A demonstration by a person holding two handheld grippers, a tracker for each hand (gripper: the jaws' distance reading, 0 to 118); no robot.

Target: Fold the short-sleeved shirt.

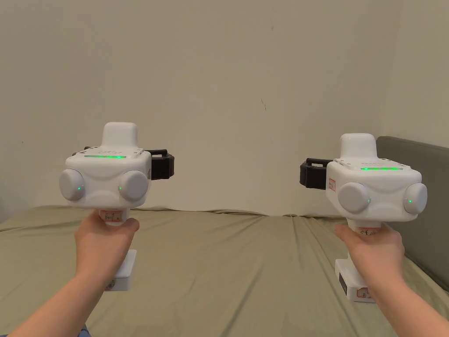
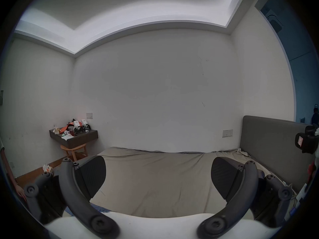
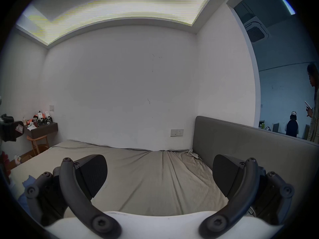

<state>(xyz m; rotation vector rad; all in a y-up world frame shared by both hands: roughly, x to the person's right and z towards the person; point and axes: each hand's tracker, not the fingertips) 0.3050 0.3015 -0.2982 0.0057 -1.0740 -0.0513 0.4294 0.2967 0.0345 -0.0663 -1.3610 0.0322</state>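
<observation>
Both hand-held grippers are held up level above the bed — the left hand-held gripper and the right hand-held gripper each with jaws spread wide, holding nothing. A grey headboard stands to the right, a cluttered wall shelf at far left. Blue cloth peeks beneath the left one — whether it is the shirt, I cannot tell.

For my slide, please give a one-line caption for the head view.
Two hands hold the white left tongs and white right tongs level above an olive-green wrinkled bed sheet, facing a plain beige wall.
</observation>
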